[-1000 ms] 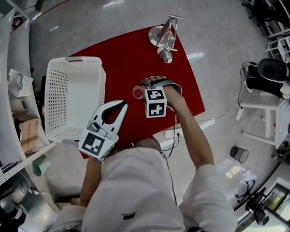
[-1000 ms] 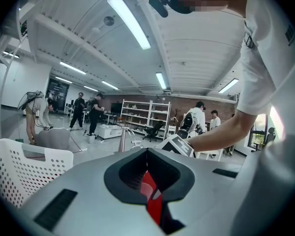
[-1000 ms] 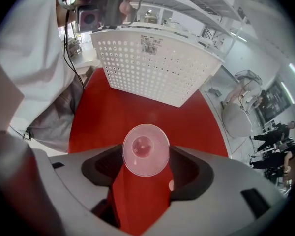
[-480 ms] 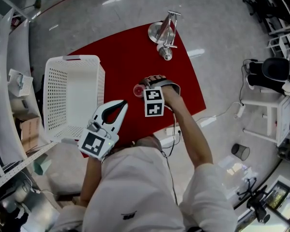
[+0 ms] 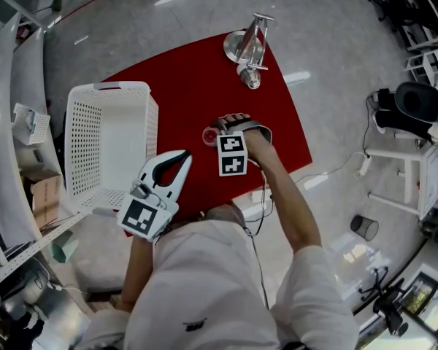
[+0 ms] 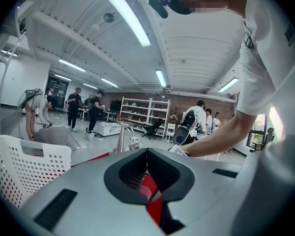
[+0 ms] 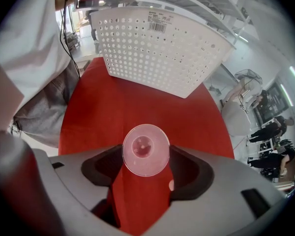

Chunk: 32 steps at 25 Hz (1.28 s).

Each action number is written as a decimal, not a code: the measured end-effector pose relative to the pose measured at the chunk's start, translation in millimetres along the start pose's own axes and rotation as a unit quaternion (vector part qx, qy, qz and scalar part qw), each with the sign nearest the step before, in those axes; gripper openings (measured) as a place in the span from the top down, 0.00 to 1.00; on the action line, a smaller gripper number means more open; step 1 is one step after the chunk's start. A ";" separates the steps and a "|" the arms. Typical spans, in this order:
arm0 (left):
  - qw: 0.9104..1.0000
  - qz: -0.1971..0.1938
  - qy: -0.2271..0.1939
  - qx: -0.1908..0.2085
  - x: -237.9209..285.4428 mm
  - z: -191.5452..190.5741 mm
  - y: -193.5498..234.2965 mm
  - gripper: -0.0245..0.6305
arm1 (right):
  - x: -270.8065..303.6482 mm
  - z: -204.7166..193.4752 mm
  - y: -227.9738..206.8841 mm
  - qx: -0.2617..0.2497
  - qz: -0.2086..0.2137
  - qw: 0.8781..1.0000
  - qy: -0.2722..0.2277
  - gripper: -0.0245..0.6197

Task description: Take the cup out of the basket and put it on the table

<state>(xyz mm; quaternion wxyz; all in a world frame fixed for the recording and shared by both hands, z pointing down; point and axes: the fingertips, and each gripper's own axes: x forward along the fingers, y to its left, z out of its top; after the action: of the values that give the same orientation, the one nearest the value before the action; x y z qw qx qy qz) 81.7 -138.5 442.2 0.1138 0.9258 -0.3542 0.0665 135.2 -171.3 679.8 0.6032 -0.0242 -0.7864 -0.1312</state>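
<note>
Red tabletop (image 5: 182, 86) is lying under both tools. Your right gripper (image 7: 146, 161) is pointing steeply down and clamping the translucent pink cup (image 7: 146, 150) by its sides. The cup is sitting over the red surface, outside the white basket (image 5: 79, 146); whether it is touching down cannot be told. Your left gripper (image 6: 147, 150) is hovering near the basket's corner, jaws pressed together on nothing.
</note>
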 end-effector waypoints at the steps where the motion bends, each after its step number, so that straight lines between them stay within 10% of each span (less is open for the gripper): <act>1: 1.000 0.000 0.000 0.000 -0.1 0.1 -0.2 0.95 | 0.5 -0.5 0.7 0.000 0.000 1.000 0.000 0.50; 32: 1.000 -0.002 0.003 0.001 4.3 -2.6 -2.0 0.95 | -1.9 -6.6 5.6 0.020 0.005 1.000 -0.017 0.49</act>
<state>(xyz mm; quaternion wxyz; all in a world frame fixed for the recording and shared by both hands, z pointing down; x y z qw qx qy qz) 86.1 -139.1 445.3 0.1141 0.9265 -0.3516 0.0696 143.0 -167.2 680.6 0.5906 -0.0181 -0.7990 -0.1116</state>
